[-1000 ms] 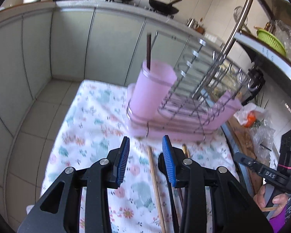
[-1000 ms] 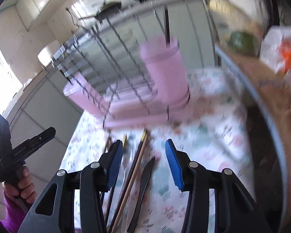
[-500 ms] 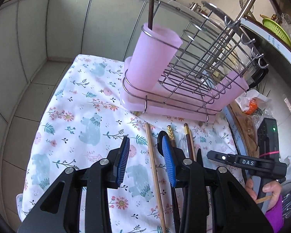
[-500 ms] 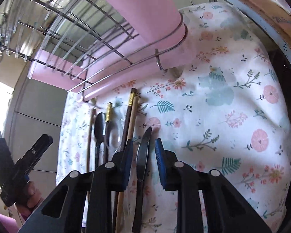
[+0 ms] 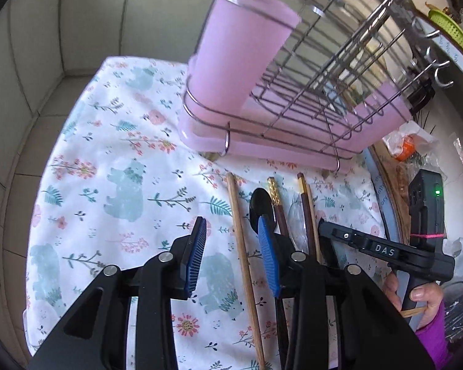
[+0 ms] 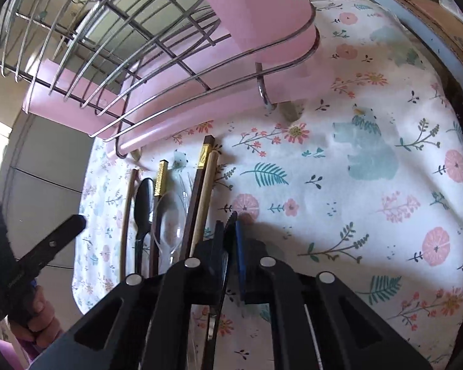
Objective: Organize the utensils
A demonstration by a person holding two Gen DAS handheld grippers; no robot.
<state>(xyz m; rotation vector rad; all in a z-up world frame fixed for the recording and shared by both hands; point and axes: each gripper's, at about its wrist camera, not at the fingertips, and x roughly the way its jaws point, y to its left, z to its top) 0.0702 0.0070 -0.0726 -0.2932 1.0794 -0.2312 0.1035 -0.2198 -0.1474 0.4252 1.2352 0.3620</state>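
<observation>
Right wrist view shows my right claw (image 6: pixel 231 225) clenched on the black plastic knife (image 6: pixel 222 265), its serrated tip poking out just past the blue pads; the jaws have just been closing onto it. That knife lies on the floral cloth (image 6: pixel 370 185) covering the tabletop, at the right end of a row of utensils: two dark chopsticks with gold bands (image 6: pixel 200 191), a clear plastic spoon (image 6: pixel 169 219), a black spoon (image 6: pixel 143 206) and a thin wooden chopstick (image 6: pixel 127 215). Beyond the row stands the wire dish rack (image 6: pixel 139 40) on its pink tray, with the pink utensil cup (image 6: pixel 262 15) at its right end.

From the left wrist view, my left claw (image 5: pixel 231 252) hangs released, jaws apart over a pale wooden chopstick (image 5: pixel 242 240), its right pad in front of the black spoon's bowl; I cannot tell whether the pads touch the stick.
</observation>
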